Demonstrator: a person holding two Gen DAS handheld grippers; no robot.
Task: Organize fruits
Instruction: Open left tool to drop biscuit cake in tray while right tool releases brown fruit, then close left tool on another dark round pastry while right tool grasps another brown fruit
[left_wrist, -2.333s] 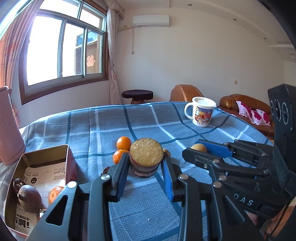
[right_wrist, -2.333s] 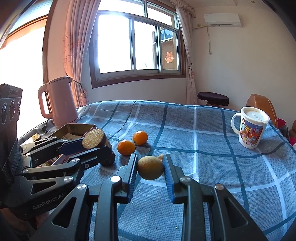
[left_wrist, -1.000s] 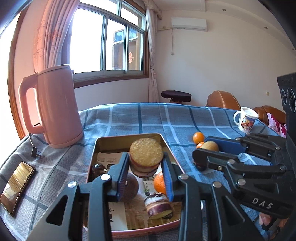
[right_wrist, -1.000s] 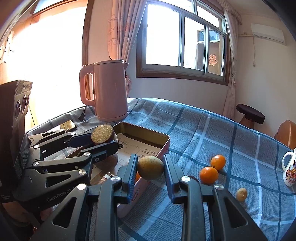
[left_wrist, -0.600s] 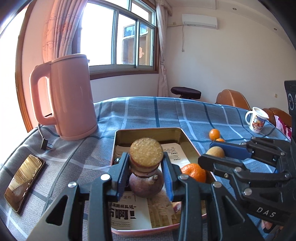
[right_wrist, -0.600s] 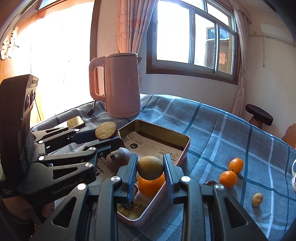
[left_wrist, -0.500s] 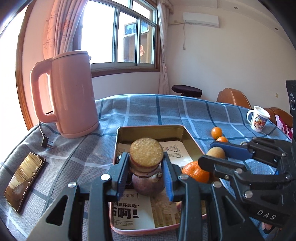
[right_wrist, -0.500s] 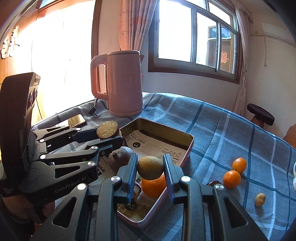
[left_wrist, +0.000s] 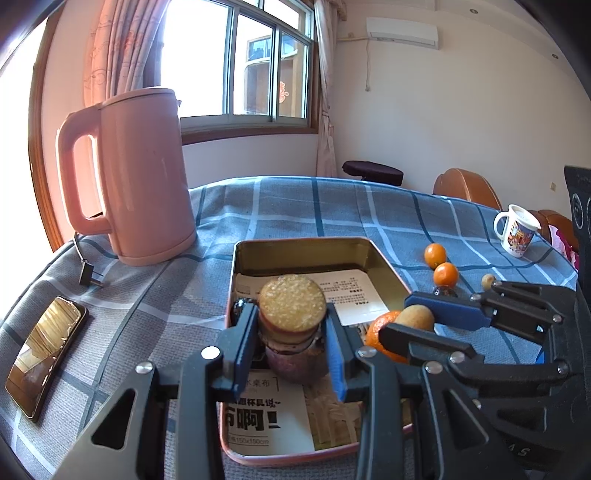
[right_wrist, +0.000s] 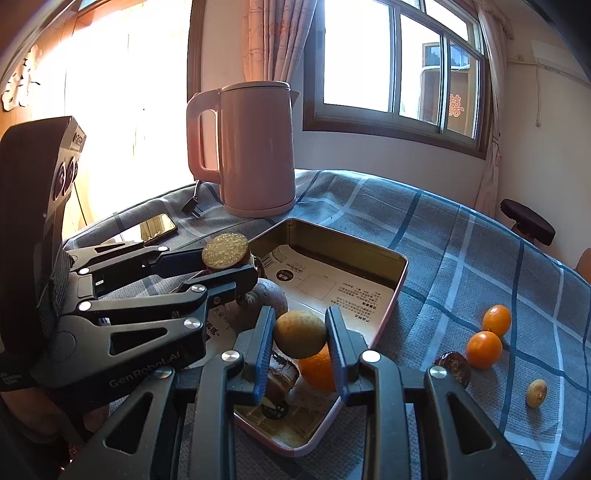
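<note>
My left gripper (left_wrist: 291, 334) is shut on a cut fruit (left_wrist: 291, 308) with a yellow grainy face, held just above the gold tin box (left_wrist: 303, 245). Under it in the box lies a dark purple round fruit (left_wrist: 291, 363). Over the near end of the box (right_wrist: 400, 275) my right gripper (right_wrist: 300, 341) is shut on a small yellow-brown round fruit (right_wrist: 300, 334); an orange (right_wrist: 317, 369) lies below it. Two small oranges (right_wrist: 484, 349), a dark fruit (right_wrist: 454, 365) and a tiny tan fruit (right_wrist: 536, 393) lie on the cloth to the right.
A pink kettle (left_wrist: 136, 177) with its plug stands beyond the box on the left. A phone (left_wrist: 42, 352) lies at the table's left edge. A printed mug (left_wrist: 517, 230) stands far right. A printed paper (left_wrist: 343, 291) lines the box. Blue checked cloth (left_wrist: 295, 206) covers the table.
Both grippers, still gripping their fruits, have swung left from the loose fruits on the cloth to over the tin box and sunk slightly toward it.
</note>
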